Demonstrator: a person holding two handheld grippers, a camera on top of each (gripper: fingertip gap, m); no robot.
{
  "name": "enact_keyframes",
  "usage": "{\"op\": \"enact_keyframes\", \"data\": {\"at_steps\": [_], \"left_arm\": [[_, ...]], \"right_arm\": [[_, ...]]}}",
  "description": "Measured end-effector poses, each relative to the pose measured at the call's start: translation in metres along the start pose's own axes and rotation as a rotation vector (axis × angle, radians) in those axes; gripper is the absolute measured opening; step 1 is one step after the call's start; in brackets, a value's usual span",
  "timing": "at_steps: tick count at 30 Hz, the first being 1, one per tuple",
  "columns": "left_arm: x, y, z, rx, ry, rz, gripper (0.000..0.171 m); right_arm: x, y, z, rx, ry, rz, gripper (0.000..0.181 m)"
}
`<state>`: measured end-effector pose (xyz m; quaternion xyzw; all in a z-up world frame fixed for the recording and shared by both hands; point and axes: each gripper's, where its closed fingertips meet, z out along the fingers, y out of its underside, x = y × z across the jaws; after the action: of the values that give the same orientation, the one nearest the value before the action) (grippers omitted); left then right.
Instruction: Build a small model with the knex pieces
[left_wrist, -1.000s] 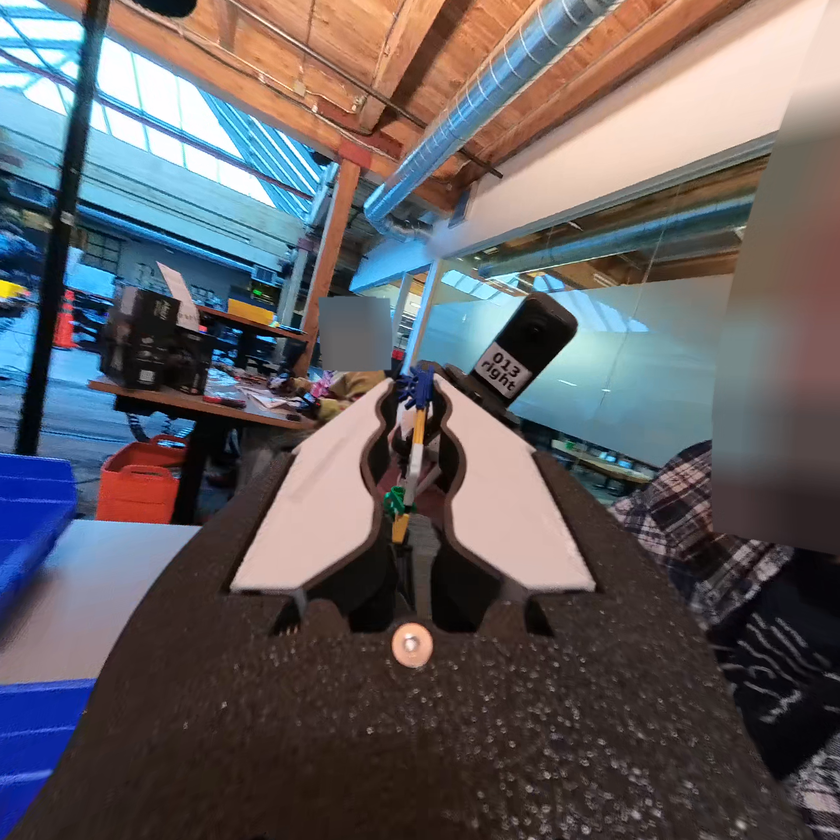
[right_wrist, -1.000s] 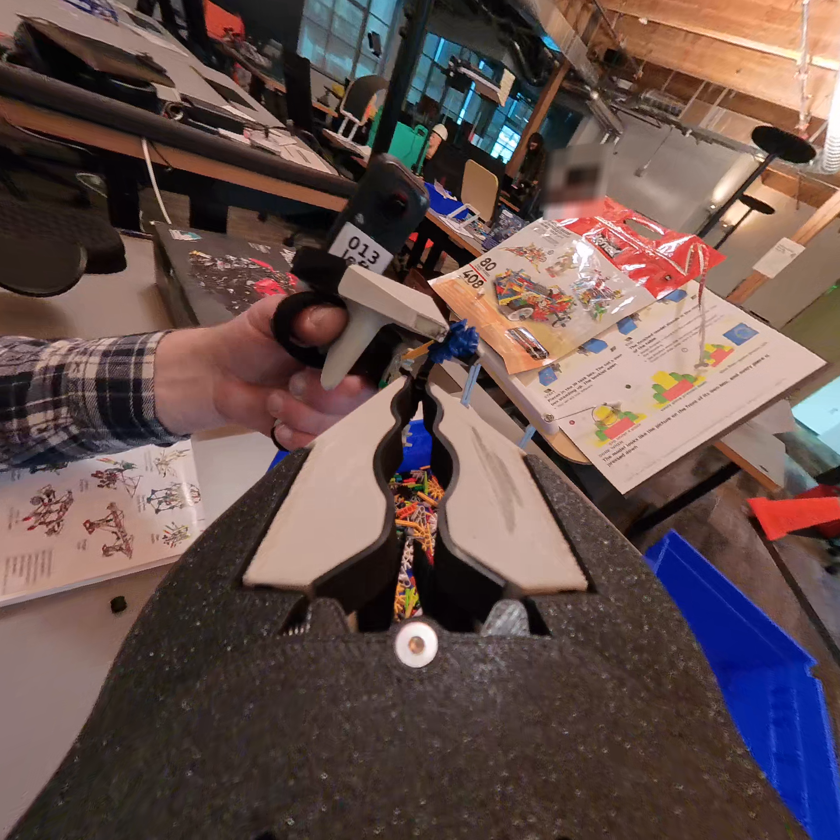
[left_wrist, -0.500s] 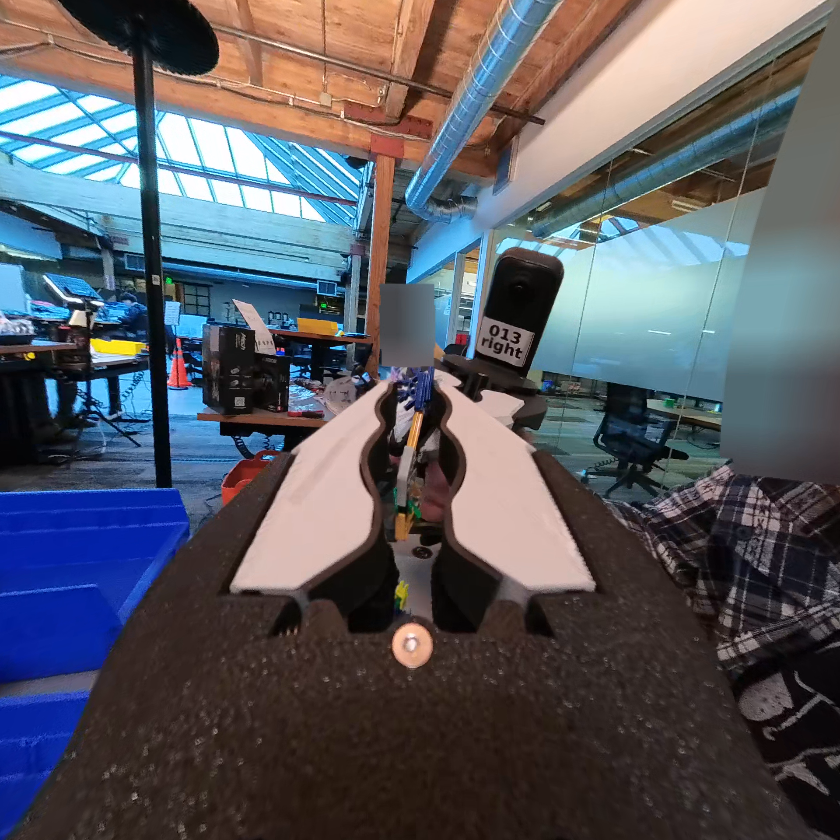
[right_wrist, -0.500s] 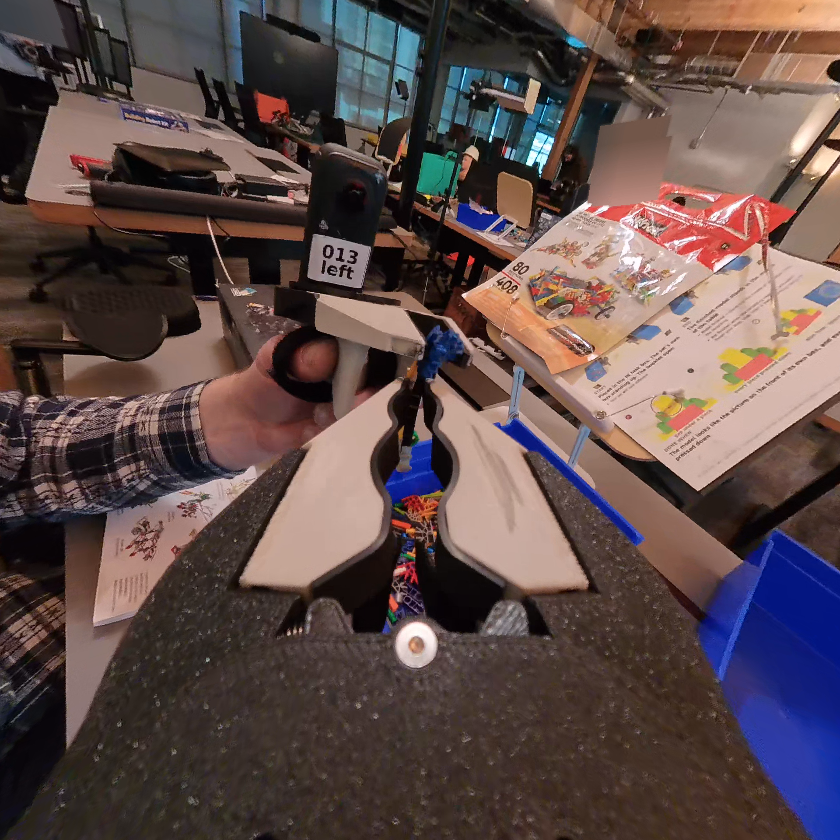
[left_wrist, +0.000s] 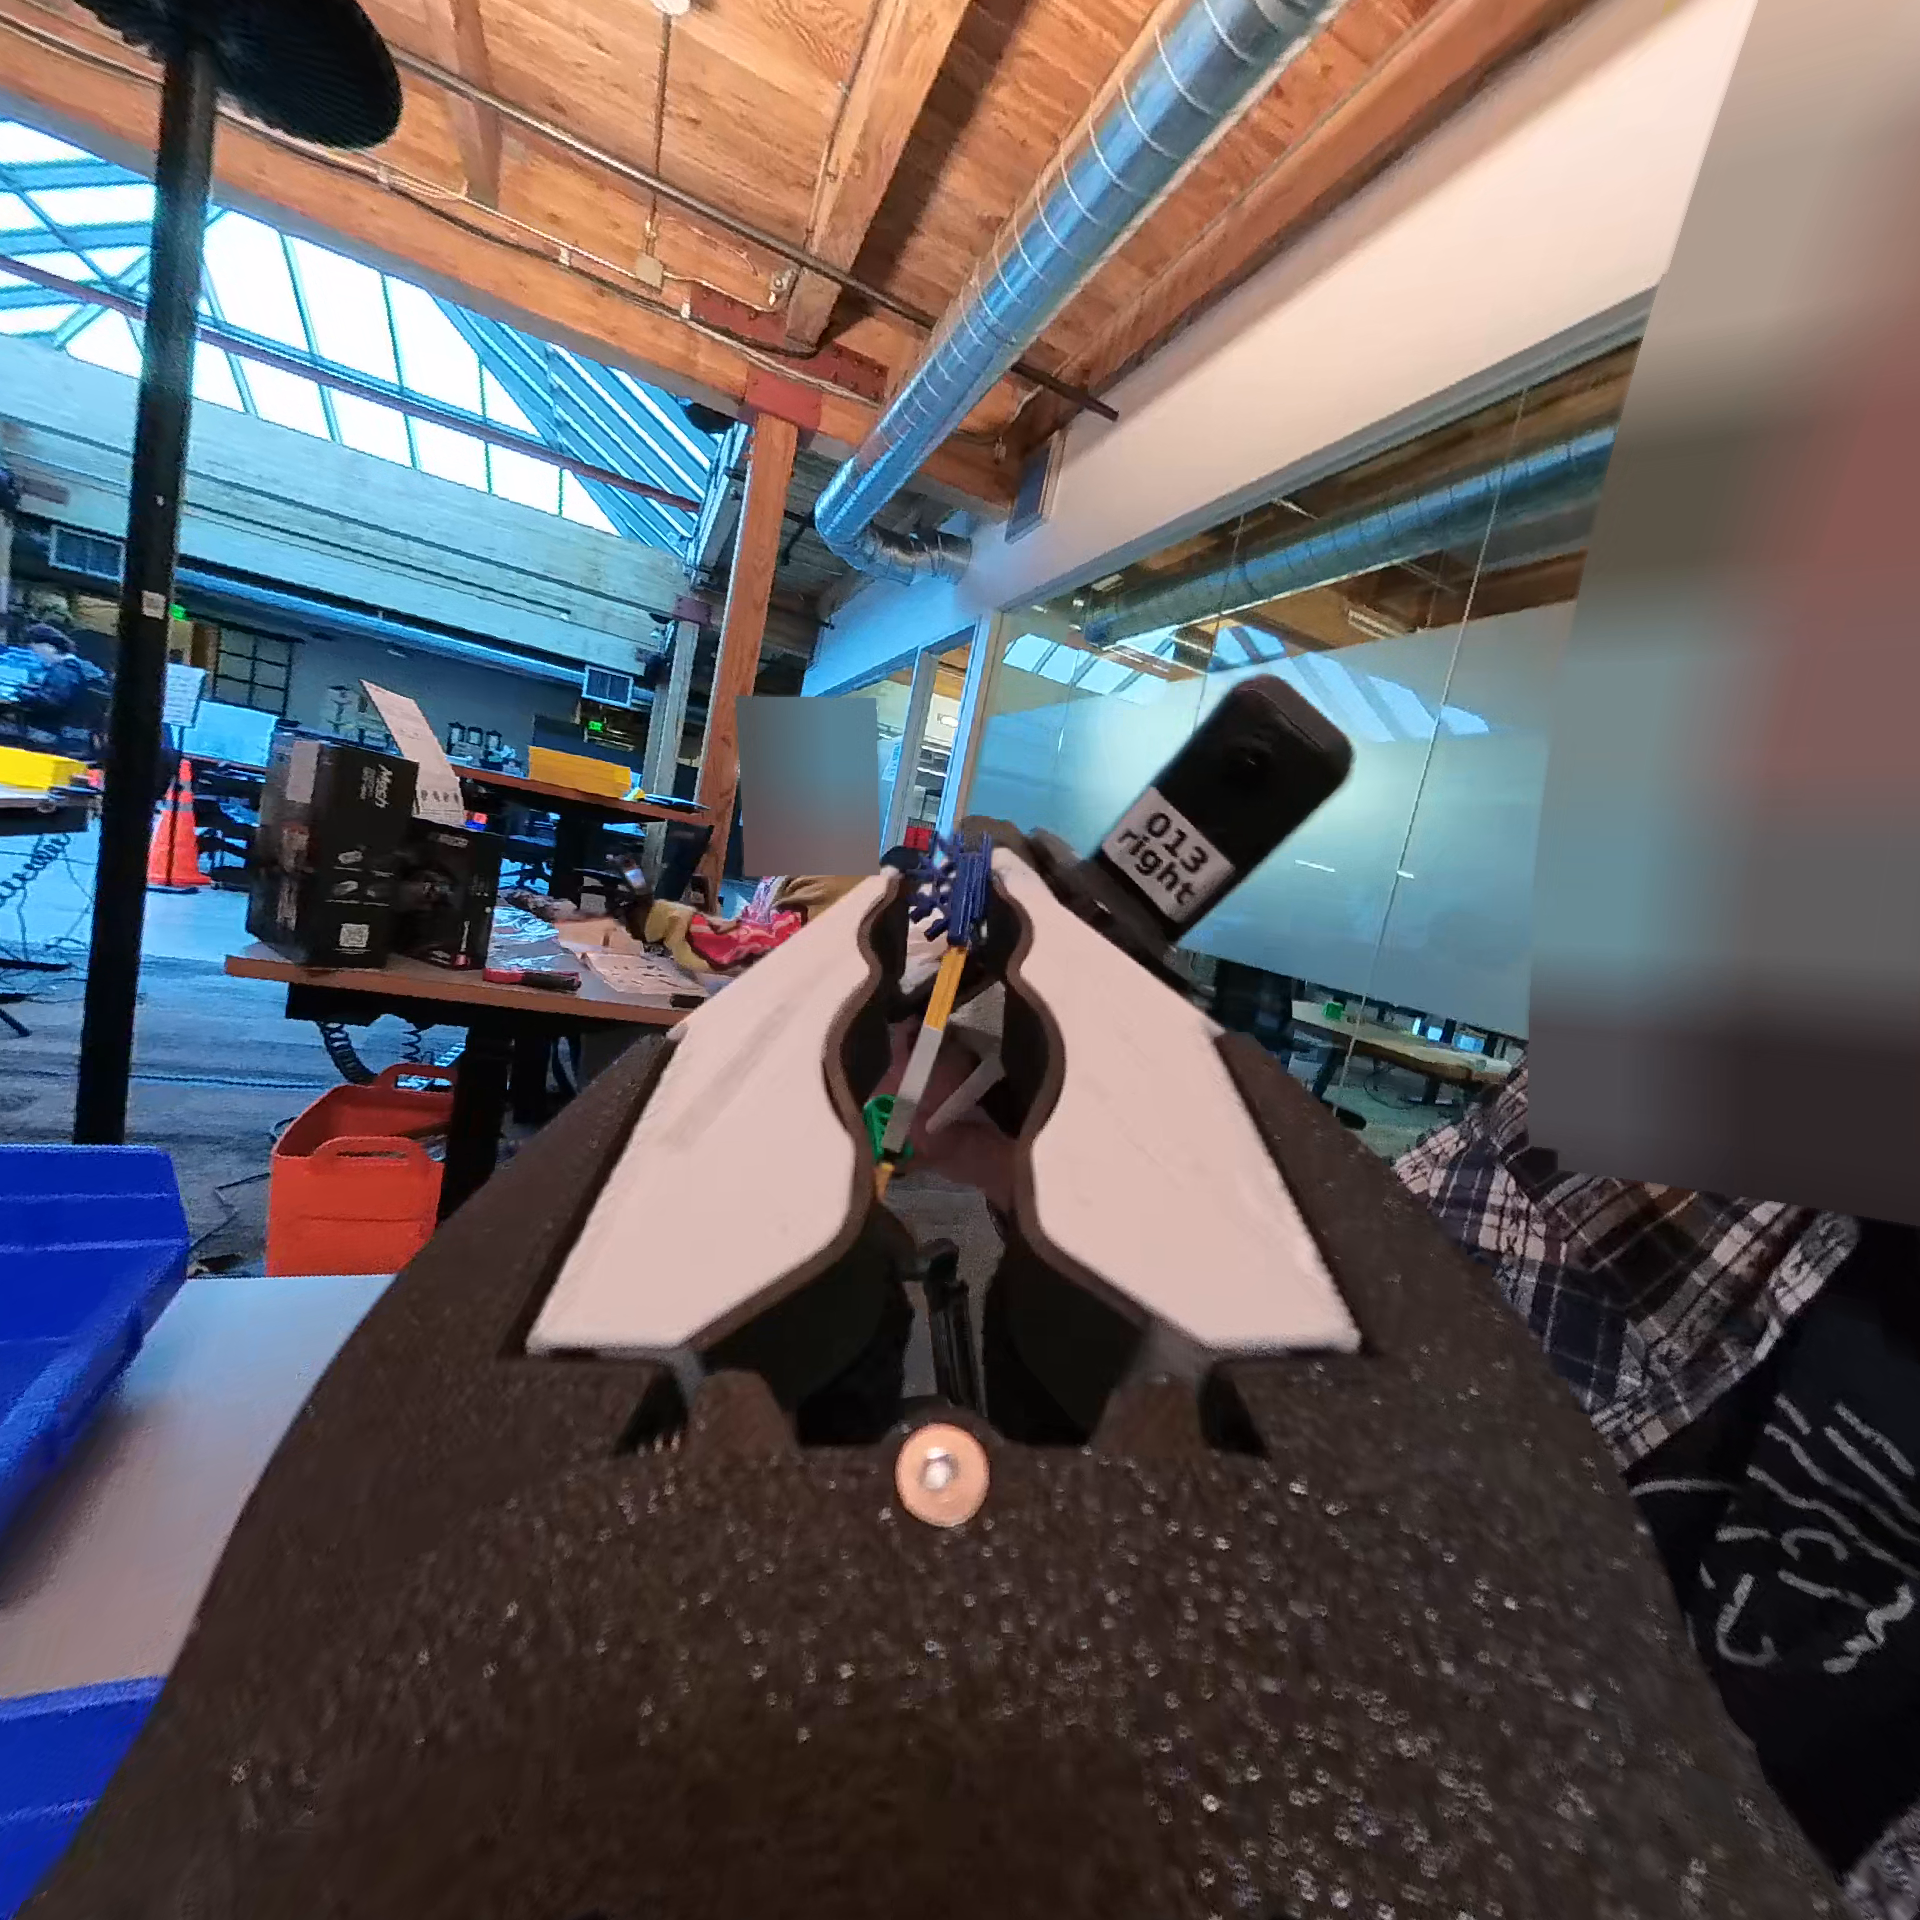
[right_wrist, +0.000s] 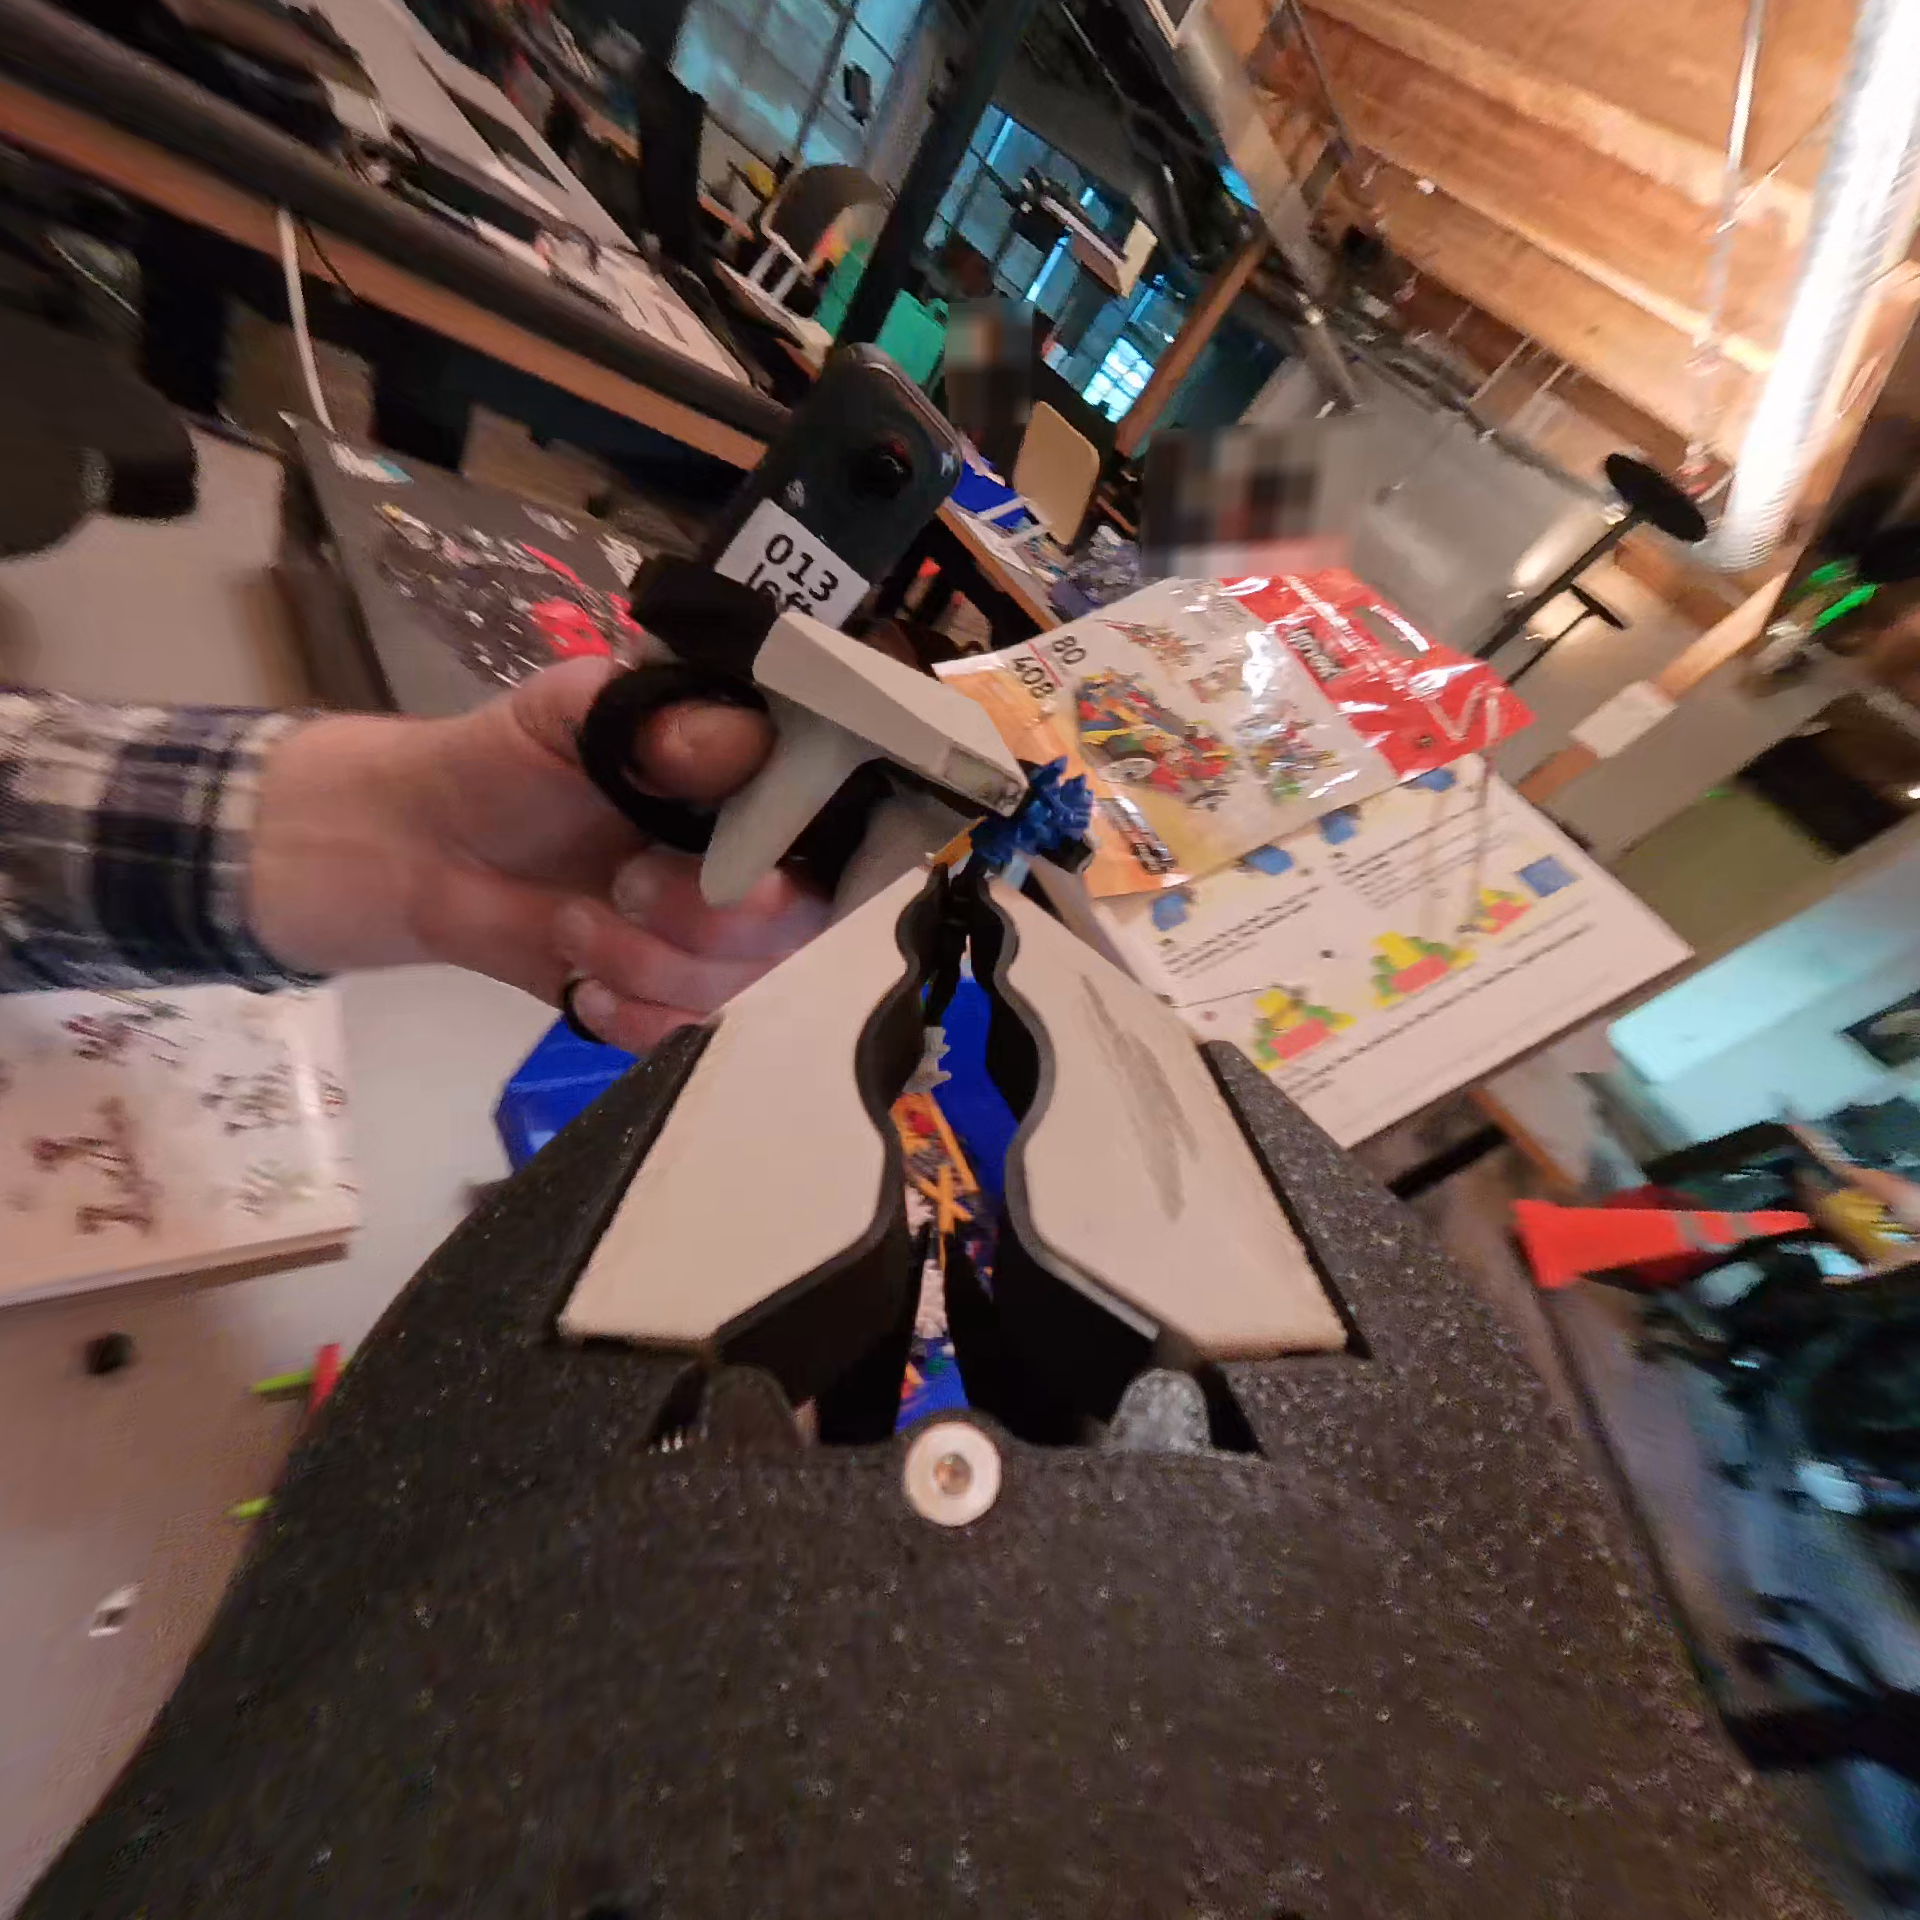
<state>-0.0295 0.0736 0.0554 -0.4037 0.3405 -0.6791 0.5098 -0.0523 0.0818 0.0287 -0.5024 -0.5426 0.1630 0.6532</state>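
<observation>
A small toy assembly is held up in the air between both grippers: a blue snowflake connector (left_wrist: 954, 881), a yellow and white rod (left_wrist: 935, 1003) and a green connector (left_wrist: 883, 1127). My left gripper (left_wrist: 943, 885) is shut on the blue connector at its tips. My right gripper (right_wrist: 961, 883) is shut on a dark rod (right_wrist: 951, 940) just below the blue connector (right_wrist: 1049, 821). In the right wrist view a hand holds the left gripper, whose fingertip (right_wrist: 977, 774) touches the blue connector. The right gripper's body (left_wrist: 1226, 821) shows behind the left's tips.
A blue bin of several coloured pieces (right_wrist: 940, 1174) lies under the grippers. A picture sheet on a stand (right_wrist: 1403, 935) and a bag of pieces (right_wrist: 1247, 707) are to the right, and a booklet (right_wrist: 156, 1122) to the left. Blue bins (left_wrist: 73, 1247) and a black pole (left_wrist: 145, 520) stand at the left. Less than 4 cm separates the two grippers' tips.
Both grippers have rolled and tilted while staying shut on the assembly. The right wrist view is now slanted and blurred; the right gripper's body leans further right in the left view.
</observation>
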Motion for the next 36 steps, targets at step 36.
{"op": "enact_keyframes", "data": {"at_steps": [36], "left_arm": [[-0.030, 0.000, -0.013, 0.015, -0.131, 0.073, 0.011]], "right_arm": [[0.012, 0.022, 0.015, 0.075, -0.175, 0.388, 0.007]]}}
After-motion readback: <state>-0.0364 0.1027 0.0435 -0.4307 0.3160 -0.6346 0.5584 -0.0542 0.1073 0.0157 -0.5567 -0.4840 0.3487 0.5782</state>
